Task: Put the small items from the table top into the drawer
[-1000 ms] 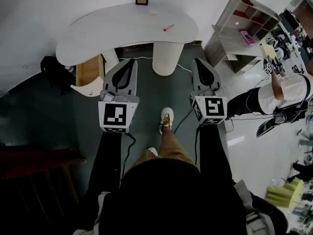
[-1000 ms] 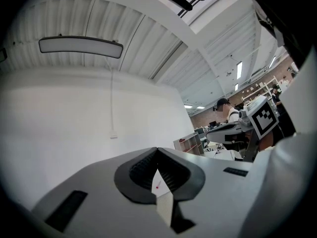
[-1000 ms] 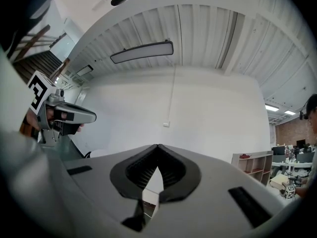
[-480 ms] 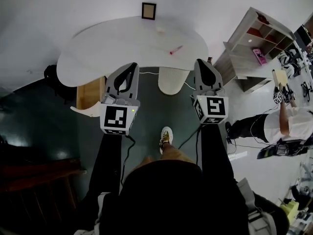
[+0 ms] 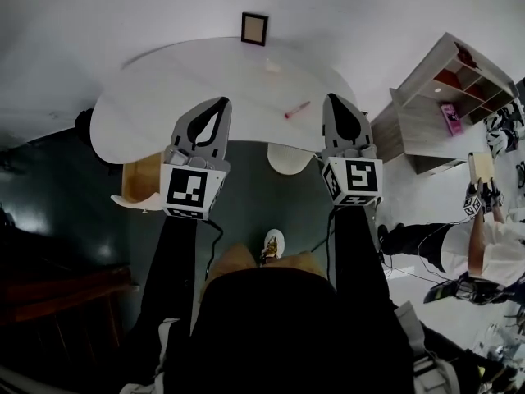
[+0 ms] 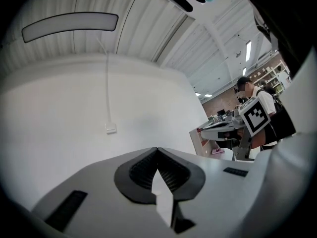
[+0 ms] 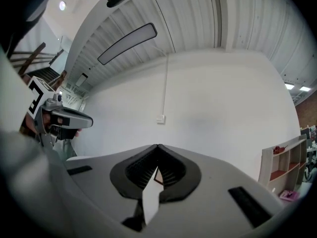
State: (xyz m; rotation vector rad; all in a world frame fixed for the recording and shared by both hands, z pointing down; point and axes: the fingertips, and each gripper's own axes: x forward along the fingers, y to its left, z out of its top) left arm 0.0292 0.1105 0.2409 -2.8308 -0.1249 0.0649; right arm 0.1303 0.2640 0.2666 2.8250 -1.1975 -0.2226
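A white kidney-shaped table (image 5: 164, 97) stands against the wall ahead. On it lie a red pen-like item (image 5: 297, 109) and a small pale item (image 5: 271, 67), with a small picture frame (image 5: 254, 28) at the back. A wooden drawer (image 5: 138, 177) juts out open under the table's left end. My left gripper (image 5: 220, 103) reaches over the table's near edge, shut and empty. My right gripper (image 5: 335, 99) is level with it, just right of the red item, also shut and empty. The left gripper (image 6: 157, 150) and the right gripper (image 7: 157, 147) face the bare white wall in their own views.
The table's ribbed white pedestal (image 5: 283, 158) stands between my grippers. A cubby shelf (image 5: 447, 97) with a pink item is at the right, and a person (image 5: 496, 245) with grippers stands beyond it. Dark stairs (image 5: 49, 302) lie at the lower left.
I have stepped toward the table: it has come nearer and lower in the head view, and both grippers now reach over its near edge. Both stayed shut.
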